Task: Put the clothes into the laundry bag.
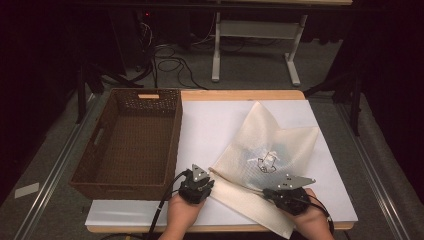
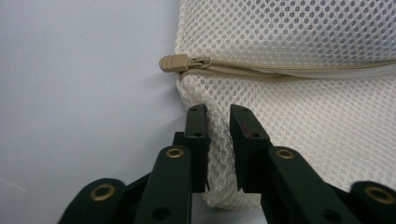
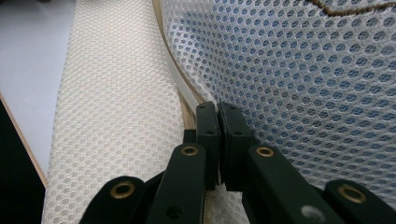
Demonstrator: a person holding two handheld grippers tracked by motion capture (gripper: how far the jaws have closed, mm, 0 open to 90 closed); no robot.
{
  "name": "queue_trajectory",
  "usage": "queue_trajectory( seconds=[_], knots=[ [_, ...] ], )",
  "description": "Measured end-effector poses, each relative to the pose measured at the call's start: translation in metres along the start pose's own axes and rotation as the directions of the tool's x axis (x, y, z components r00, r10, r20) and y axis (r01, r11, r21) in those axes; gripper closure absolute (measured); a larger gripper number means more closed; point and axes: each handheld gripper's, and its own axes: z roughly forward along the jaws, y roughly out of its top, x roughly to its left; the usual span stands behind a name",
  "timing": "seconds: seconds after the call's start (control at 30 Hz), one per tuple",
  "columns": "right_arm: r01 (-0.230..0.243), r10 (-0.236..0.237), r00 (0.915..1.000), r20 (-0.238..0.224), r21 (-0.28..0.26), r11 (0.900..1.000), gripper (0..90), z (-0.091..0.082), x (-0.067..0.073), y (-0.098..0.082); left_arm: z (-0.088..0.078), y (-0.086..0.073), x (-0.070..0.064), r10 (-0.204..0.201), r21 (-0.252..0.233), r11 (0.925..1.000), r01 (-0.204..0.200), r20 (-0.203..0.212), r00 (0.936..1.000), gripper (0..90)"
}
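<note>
Both grippers pinch the cream mesh zippered laundry bag along its near edge, left gripper just below the tan zipper pull, right gripper farther along the zipper's length.

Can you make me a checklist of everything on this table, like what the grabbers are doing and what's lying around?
Surface: white board on a wooden table.
Job's things: cream mesh laundry bag, partly folded; beige zipper pull at its corner.
Clutter: empty brown wicker basket left of the bag.
Grippers: left gripper pinches the bag's corner; right gripper clamps mesh near the zipper edge.
Cables: black cable trails from the left gripper; more on the floor.
Surroundings: dark room, white desk frame behind.
</note>
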Motion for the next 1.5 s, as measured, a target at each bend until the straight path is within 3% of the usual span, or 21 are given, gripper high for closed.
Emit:
queue_trajectory(
  seconds=[0.13, 0.3, 0.4, 0.57, 0.77, 0.9, 1.07, 1.2, 1.4, 1.5],
  knots=[
    [-0.002, 0.002, 1.0, 0.002, 0.001, 1.0, 89.0, 0.0, 0.0, 0.0, -0.001, -0.001, -0.005, 0.025, 0.007, 0.9997, -0.025, -0.008, 0.9997, 85.1],
    [0.002, -0.002, 1.0, 0.006, 0.002, 1.0, 88.9, -0.002, -0.003, -0.001, -0.007, -0.004, -0.013, 0.064, 0.031, 0.9975, -0.064, 0.011, 0.9979, 85.6],
    [-0.001, 0.001, 0.9999, 0.014, 0.001, 1.0, 88.8, -0.004, -0.006, -0.003, -0.011, -0.007, -0.023, 0.104, 0.049, 0.9932, -0.106, 0.03, 0.9941, 85.5],
    [-0.005, 0.005, 1.0, 0.007, 0.0, 1.0, 88.4, -0.012, -0.016, -0.008, -0.014, -0.01, -0.035, 0.125, 0.061, 0.9896, -0.13, 0.089, 0.9882, 85.4],
    [-0.023, 0.023, 0.9997, 0.006, -0.007, 1.0, 87.9, -0.016, -0.024, -0.011, -0.016, -0.014, -0.053, 0.172, 0.062, 0.9815, -0.181, 0.138, 0.9755, 84.6],
    [-0.027, 0.027, 0.9996, 0.006, -0.016, 0.999, 87.0, -0.019, -0.025, -0.012, -0.018, -0.013, -0.054, 0.171, 0.057, 0.9818, -0.181, 0.149, 0.974, 81.7],
    [-0.046, 0.045, 0.9988, -0.019, -0.058, 0.997, 82.7, -0.03, -0.024, -0.01, -0.03, -0.009, -0.047, 0.149, -0.008, 0.9887, -0.149, 0.143, 0.9784, 77.5],
    [-0.037, 0.034, 0.9988, -0.034, -0.099, 0.994, 79.2, -0.039, -0.019, -0.007, -0.036, -0.007, -0.045, 0.152, -0.039, 0.9882, -0.148, 0.135, 0.979, 76.2],
    [-0.037, 0.034, 0.9992, -0.023, -0.146, 0.989, 75.8, -0.052, -0.017, -0.008, -0.045, -0.007, -0.043, 0.146, -0.074, 0.9877, -0.138, 0.121, 0.9818, 74.5],
    [-0.064, 0.065, 0.9979, 0.001, -0.178, 0.982, 73.2, -0.059, -0.024, -0.01, -0.049, -0.005, -0.038, 0.133, -0.108, 0.9866, -0.122, 0.103, 0.9858, 73.3]
  ],
)
